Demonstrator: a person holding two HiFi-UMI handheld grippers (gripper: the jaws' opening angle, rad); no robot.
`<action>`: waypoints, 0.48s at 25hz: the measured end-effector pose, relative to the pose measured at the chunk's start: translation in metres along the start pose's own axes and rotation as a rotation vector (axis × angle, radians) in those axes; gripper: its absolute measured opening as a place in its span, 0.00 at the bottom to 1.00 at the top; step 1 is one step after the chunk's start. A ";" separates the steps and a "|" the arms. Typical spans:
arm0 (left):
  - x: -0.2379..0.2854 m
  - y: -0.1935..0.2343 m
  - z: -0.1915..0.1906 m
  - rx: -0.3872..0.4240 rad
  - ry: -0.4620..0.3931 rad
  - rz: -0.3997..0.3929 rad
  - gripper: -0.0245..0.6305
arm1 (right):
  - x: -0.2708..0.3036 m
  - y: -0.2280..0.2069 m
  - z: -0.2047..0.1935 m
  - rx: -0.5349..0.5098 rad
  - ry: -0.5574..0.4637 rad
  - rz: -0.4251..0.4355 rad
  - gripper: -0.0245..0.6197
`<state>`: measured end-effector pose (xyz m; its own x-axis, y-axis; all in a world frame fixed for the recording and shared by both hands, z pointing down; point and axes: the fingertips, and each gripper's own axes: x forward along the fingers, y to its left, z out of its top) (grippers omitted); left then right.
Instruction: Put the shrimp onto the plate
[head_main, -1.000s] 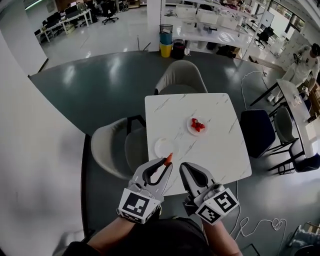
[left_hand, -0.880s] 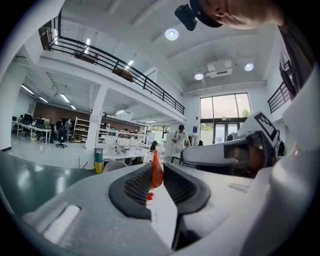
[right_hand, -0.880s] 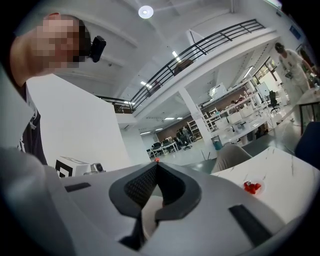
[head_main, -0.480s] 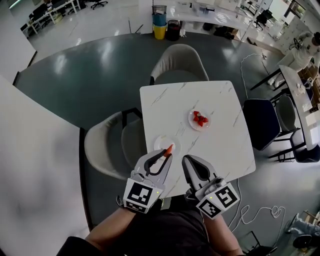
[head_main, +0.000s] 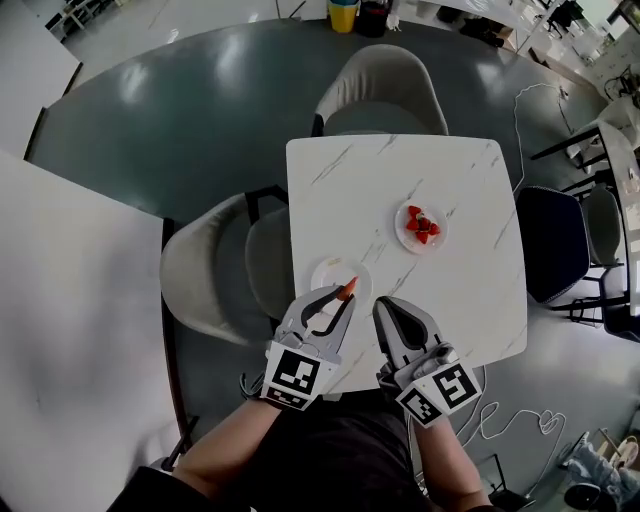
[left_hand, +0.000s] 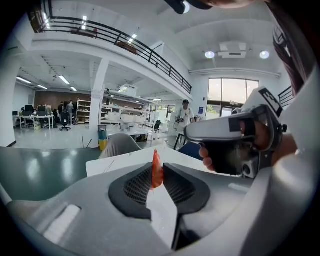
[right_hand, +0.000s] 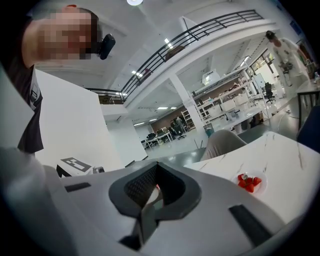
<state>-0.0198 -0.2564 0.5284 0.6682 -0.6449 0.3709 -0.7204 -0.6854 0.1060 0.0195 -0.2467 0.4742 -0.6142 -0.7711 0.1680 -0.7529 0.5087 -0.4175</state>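
A small orange shrimp (head_main: 347, 288) is pinched between the tips of my left gripper (head_main: 343, 297). It hangs over the near edge of an empty white plate (head_main: 329, 270) on the white marble table (head_main: 470, 300). In the left gripper view the shrimp (left_hand: 156, 169) stands upright between the shut pads of the left gripper (left_hand: 156, 172). My right gripper (head_main: 386, 311) hovers just to the right, at the table's near edge, shut with nothing in it. A second plate (head_main: 405, 235) further back holds several red shrimp (head_main: 422, 226). The red shrimp (right_hand: 249, 181) also show in the right gripper view.
A grey chair (head_main: 210, 275) is tucked at the table's left side and another grey chair (head_main: 380, 90) at its far side. A dark blue chair (head_main: 555, 245) stands to the right. Cables (head_main: 520, 425) lie on the floor at the near right.
The head camera has shifted, so the table sits lower and larger in view. Both grippers keep much the same pose, the left one still gripping the shrimp by the empty plate.
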 end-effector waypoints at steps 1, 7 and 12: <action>0.006 0.002 -0.008 0.000 0.015 0.003 0.15 | 0.002 -0.006 -0.005 0.007 0.007 -0.001 0.04; 0.036 0.008 -0.064 -0.014 0.110 0.006 0.15 | 0.016 -0.031 -0.042 0.013 0.042 -0.008 0.04; 0.060 0.011 -0.111 -0.004 0.200 0.006 0.15 | 0.018 -0.051 -0.073 0.047 0.045 -0.041 0.04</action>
<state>-0.0082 -0.2652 0.6542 0.6140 -0.5688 0.5473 -0.7252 -0.6803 0.1065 0.0302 -0.2588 0.5634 -0.5939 -0.7722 0.2256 -0.7664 0.4579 -0.4505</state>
